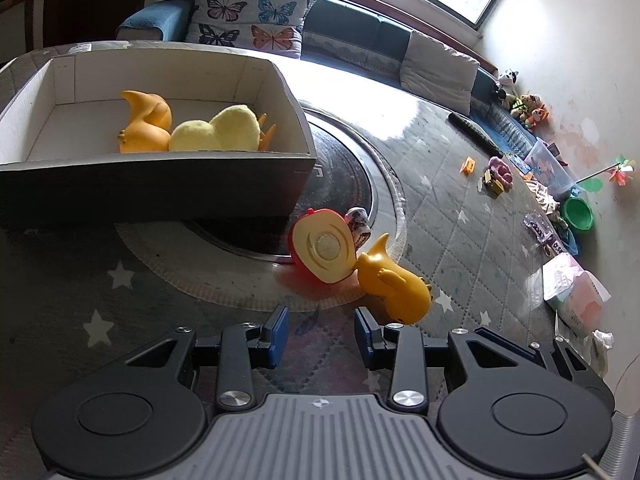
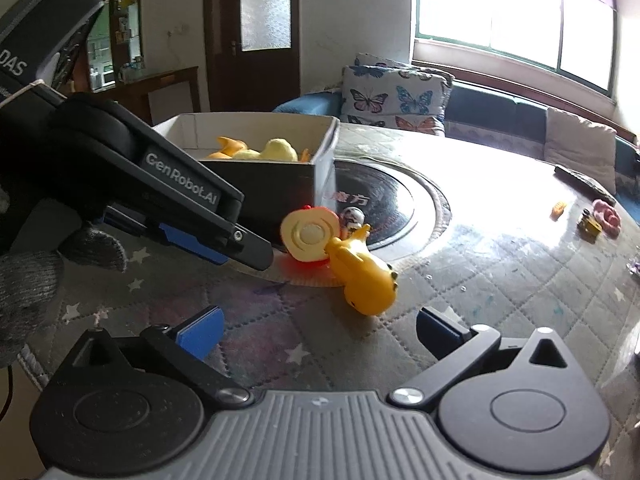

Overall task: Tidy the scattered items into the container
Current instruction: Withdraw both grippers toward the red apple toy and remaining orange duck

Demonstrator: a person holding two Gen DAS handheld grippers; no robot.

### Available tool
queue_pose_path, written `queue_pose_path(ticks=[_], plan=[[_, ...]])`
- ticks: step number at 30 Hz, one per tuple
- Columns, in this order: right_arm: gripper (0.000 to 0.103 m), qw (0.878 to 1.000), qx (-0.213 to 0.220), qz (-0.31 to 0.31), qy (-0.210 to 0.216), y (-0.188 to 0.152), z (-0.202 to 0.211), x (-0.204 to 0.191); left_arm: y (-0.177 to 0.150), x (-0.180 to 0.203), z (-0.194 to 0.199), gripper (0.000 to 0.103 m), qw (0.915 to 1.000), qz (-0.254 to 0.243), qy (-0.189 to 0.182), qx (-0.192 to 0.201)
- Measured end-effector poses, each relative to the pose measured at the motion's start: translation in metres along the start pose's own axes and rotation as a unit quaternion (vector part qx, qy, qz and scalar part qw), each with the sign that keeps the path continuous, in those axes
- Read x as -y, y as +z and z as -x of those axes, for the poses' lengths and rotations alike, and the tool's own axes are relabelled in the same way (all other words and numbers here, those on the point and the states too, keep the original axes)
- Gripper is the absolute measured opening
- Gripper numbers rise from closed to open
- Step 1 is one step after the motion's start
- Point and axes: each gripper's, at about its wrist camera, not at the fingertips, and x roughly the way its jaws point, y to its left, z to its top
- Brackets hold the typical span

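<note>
Quilted star-print bench [image 1: 460, 216], sofa behind. Your box [image 1: 160, 168] sits toward the far-left edge, with an orange toy [image 1: 146, 126] and yellow plush [image 1: 218, 130] inside. Another orange toy [image 2: 366, 276] lies mid-bench, touching a toy apple half [image 2: 310, 238]. Your left gripper [image 1: 320, 330] is released, empty; your right gripper [image 2: 320, 330] is spread wide, empty.

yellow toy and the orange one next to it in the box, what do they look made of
The yellow toy looks like plush fabric: matte, fuzzy surface with soft rounded edges and no shine. The orange toy beside it looks like moulded plastic or rubbery vinyl: smooth skin with a slight sheen. The box looks like cardboard, with thin, pale, creased walls.
</note>
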Motion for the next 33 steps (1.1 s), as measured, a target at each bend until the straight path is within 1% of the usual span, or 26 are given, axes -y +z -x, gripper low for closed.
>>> queue_pose_path(ticks=[9, 16, 33], plan=[[0.103, 1.000, -0.005, -0.011, -0.011, -0.002, -0.002, 0.005, -0.001, 0.000, -0.006, 0.038, 1.0000, 0.003, 0.002, -0.007], [0.103, 1.000, -0.016, -0.011, -0.011, -0.005, -0.007, 0.005, -0.001, 0.000, -0.009, 0.039, 0.9999, 0.004, 0.002, -0.011], [0.103, 1.000, -0.016, -0.022, -0.010, -0.006, -0.010, 0.010, -0.001, 0.003, -0.022, 0.039, 0.9997, 0.002, -0.004, -0.025]])
